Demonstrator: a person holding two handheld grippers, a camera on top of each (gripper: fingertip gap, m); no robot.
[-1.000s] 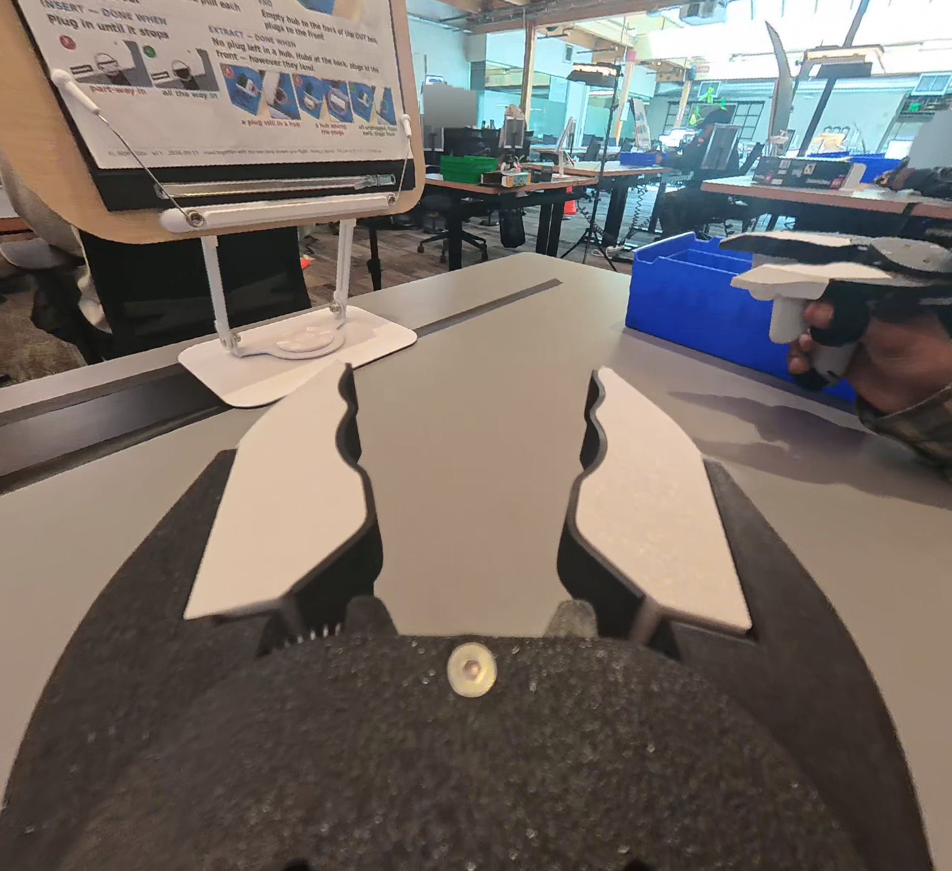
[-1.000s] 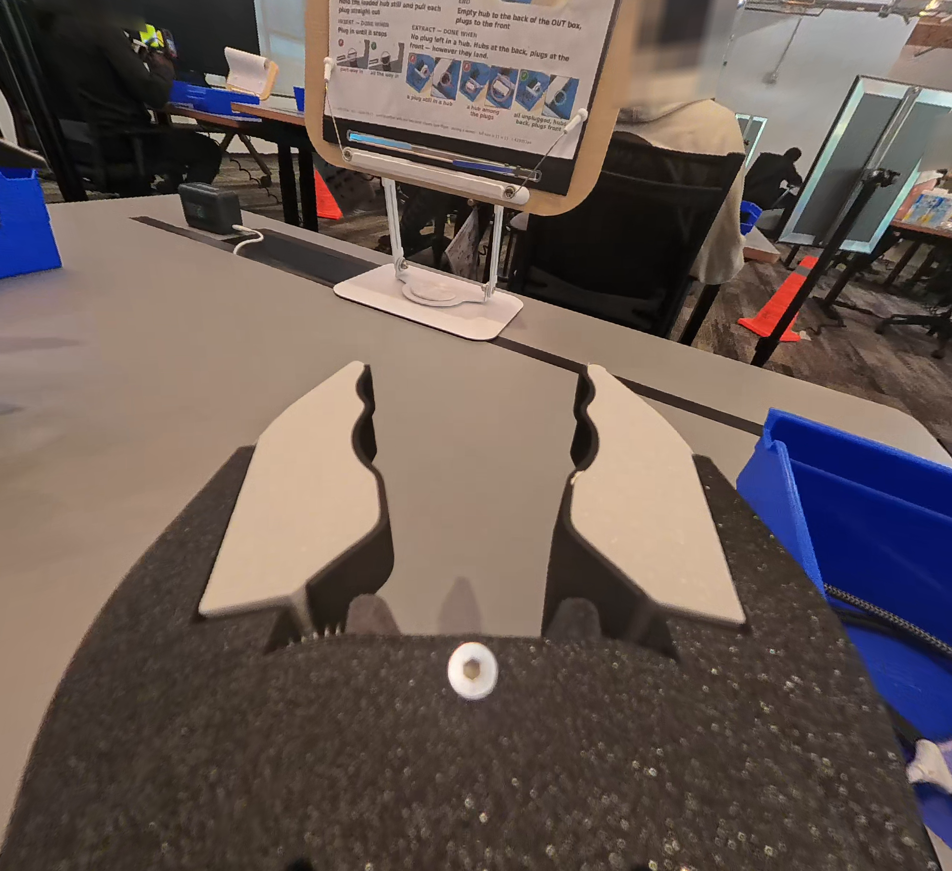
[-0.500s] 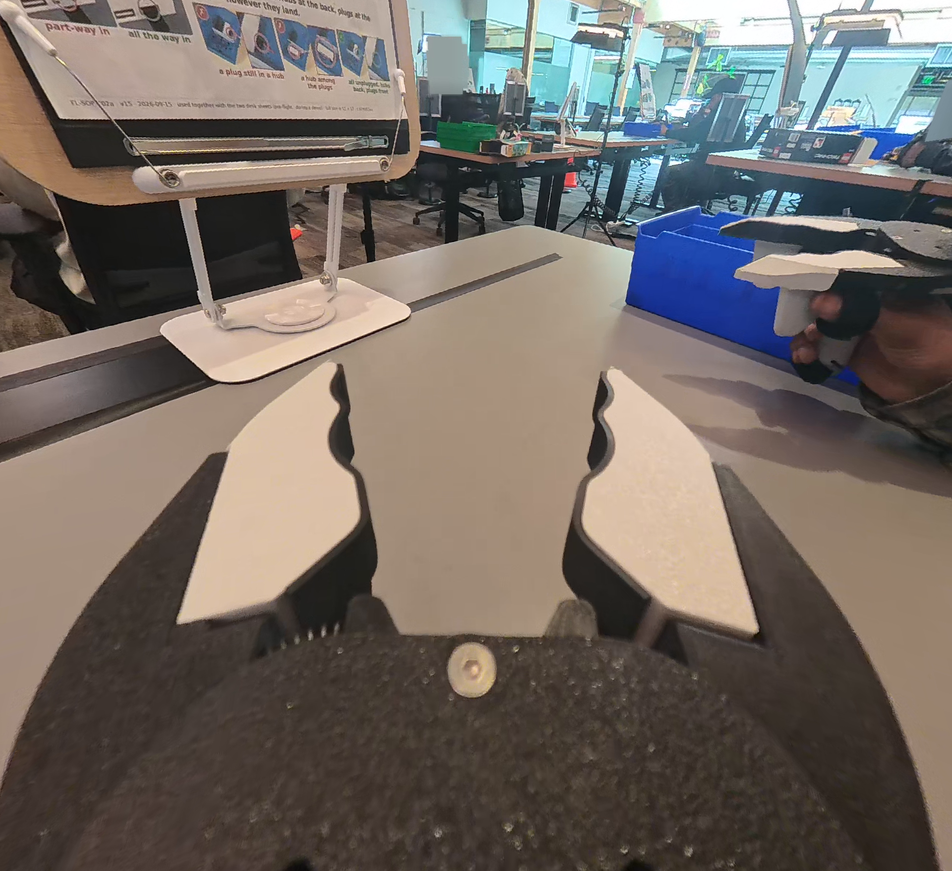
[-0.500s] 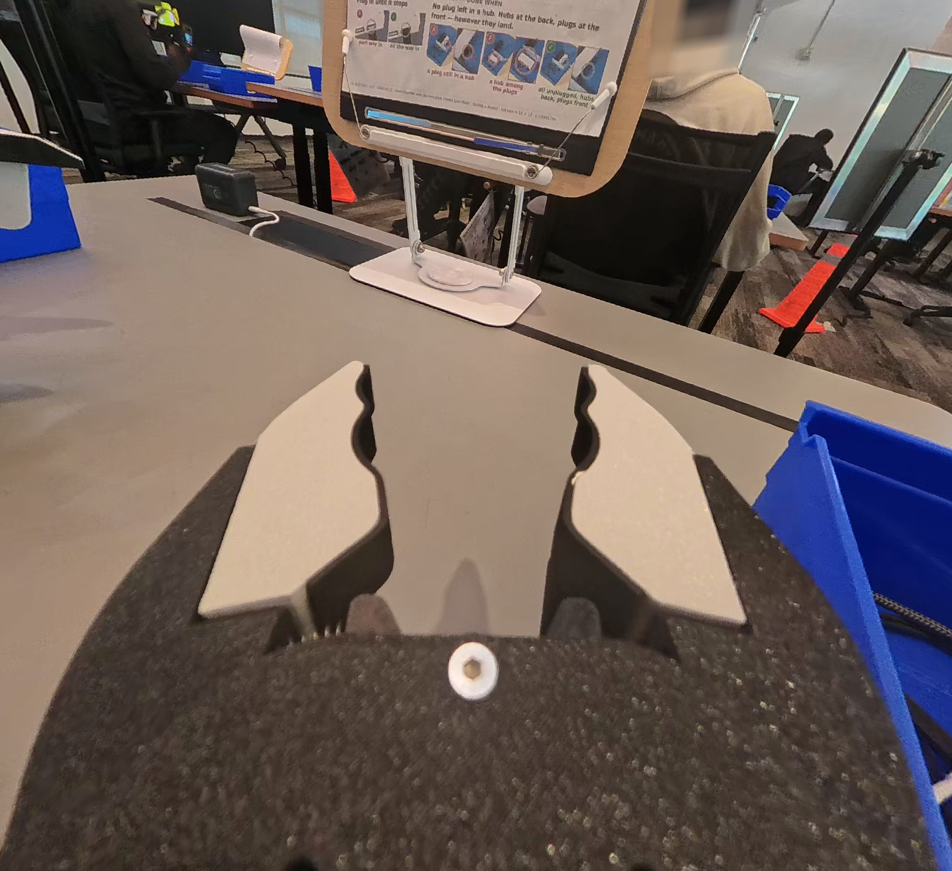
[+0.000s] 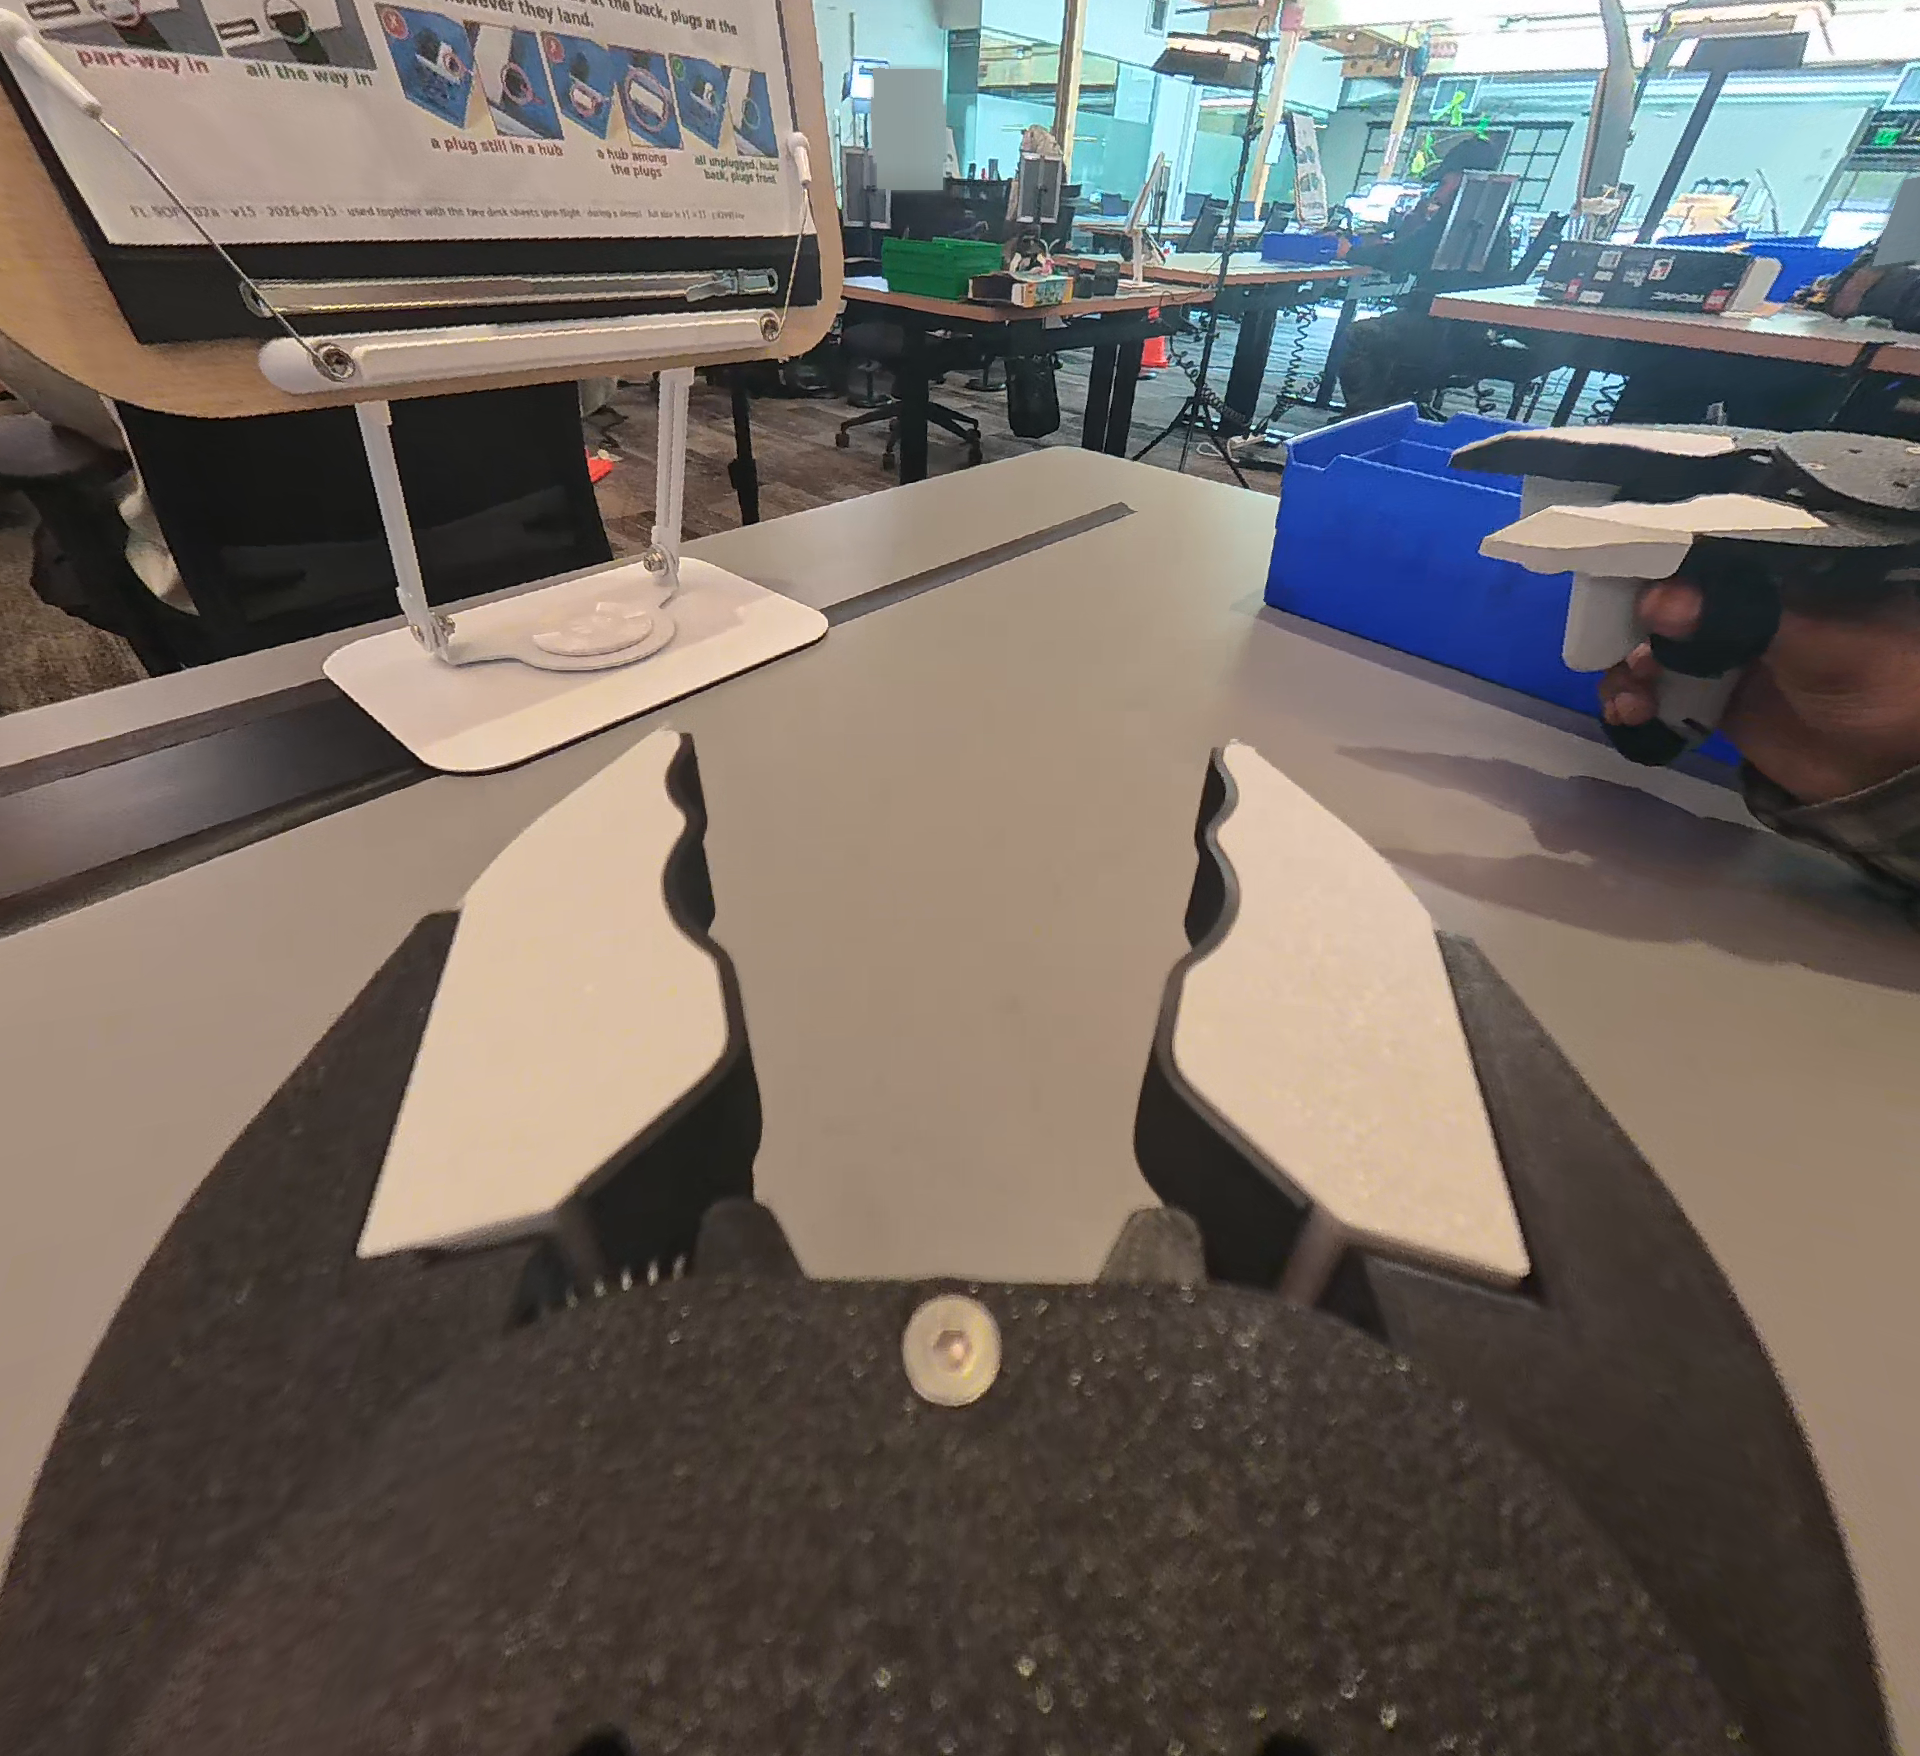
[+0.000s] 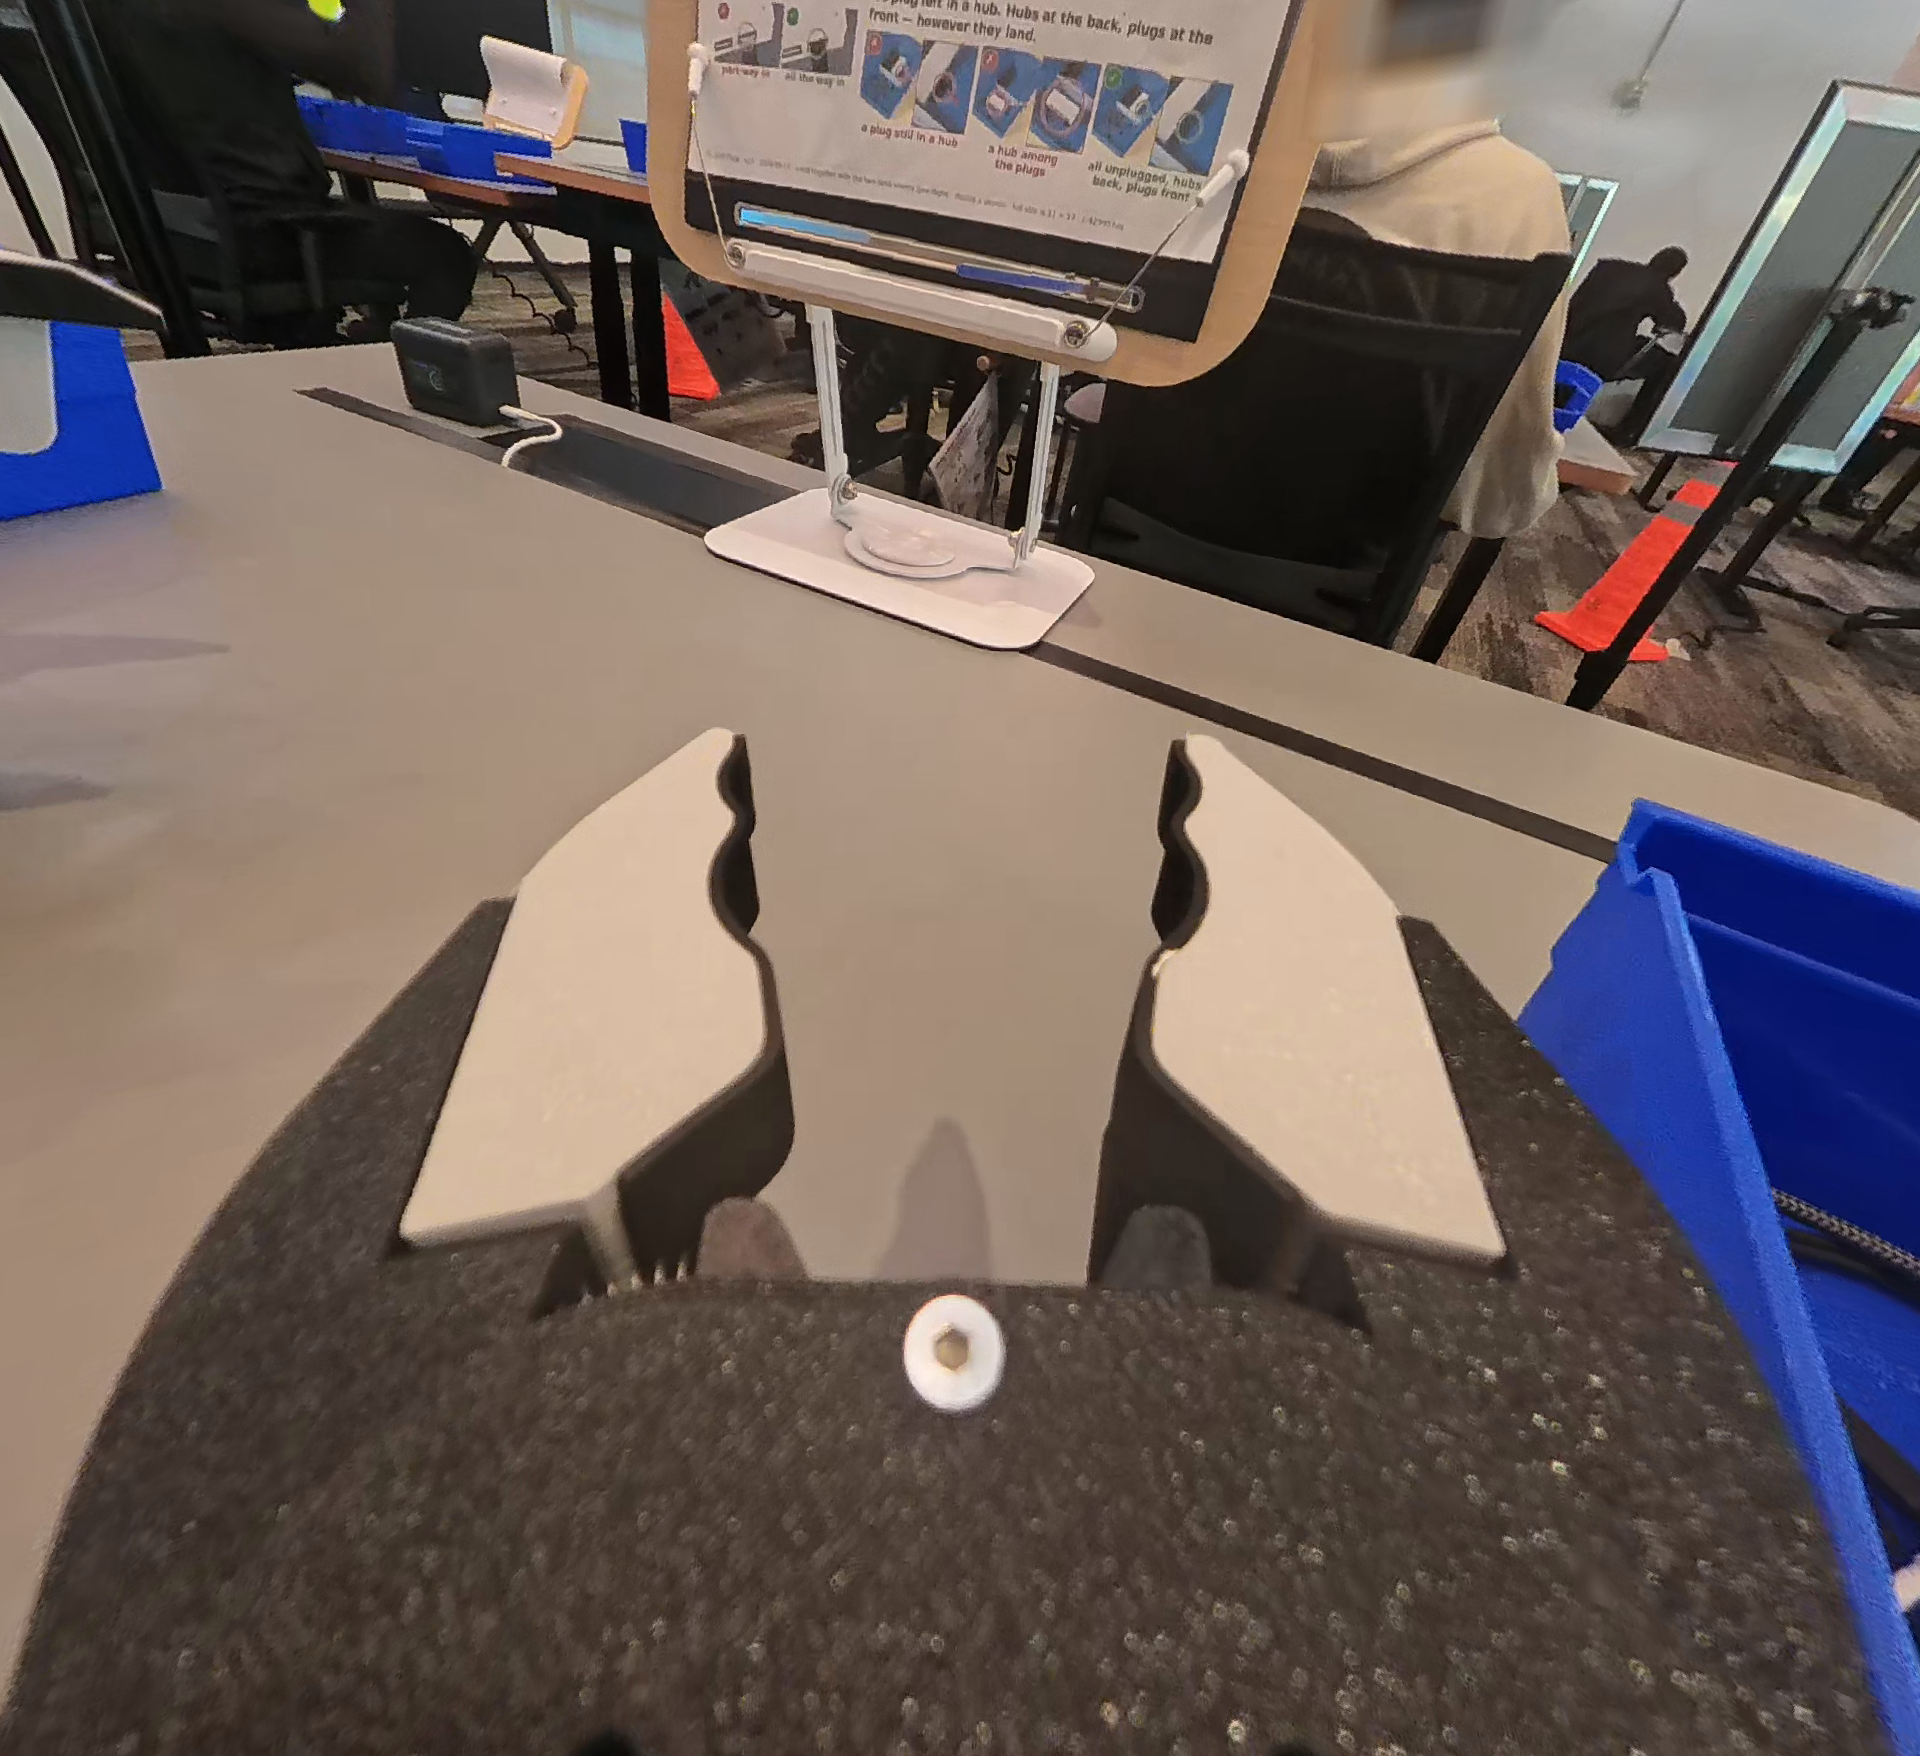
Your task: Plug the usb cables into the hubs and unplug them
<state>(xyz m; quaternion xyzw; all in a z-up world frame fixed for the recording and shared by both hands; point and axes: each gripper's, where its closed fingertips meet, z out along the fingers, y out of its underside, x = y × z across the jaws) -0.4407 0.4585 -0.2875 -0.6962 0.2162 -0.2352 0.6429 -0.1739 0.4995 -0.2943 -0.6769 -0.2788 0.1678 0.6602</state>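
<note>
Left gripper [image 5: 951,756]: white fingers, black speckled body. Right gripper [image 6: 956,750]: pale grey fingers, black speckled body. Table [image 5: 966,875] beneath both: plain grey, with a black strip [image 6: 665,485] ahead. Bin [image 6: 1704,1031] right of right gripper: solid blue. Stand [image 6: 904,579] ahead: white base, tan board.

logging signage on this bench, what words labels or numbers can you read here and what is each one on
I do not quote writing in pictures; these things bear it:
Instruction sheet clipped on the wooden stand: printed headings and picture captions, legible, not quoted.
Black box on a far desk: labels too small to read.
Small black device at the table's back: mark too small to read.
Blue bin: no writing seen.
</note>
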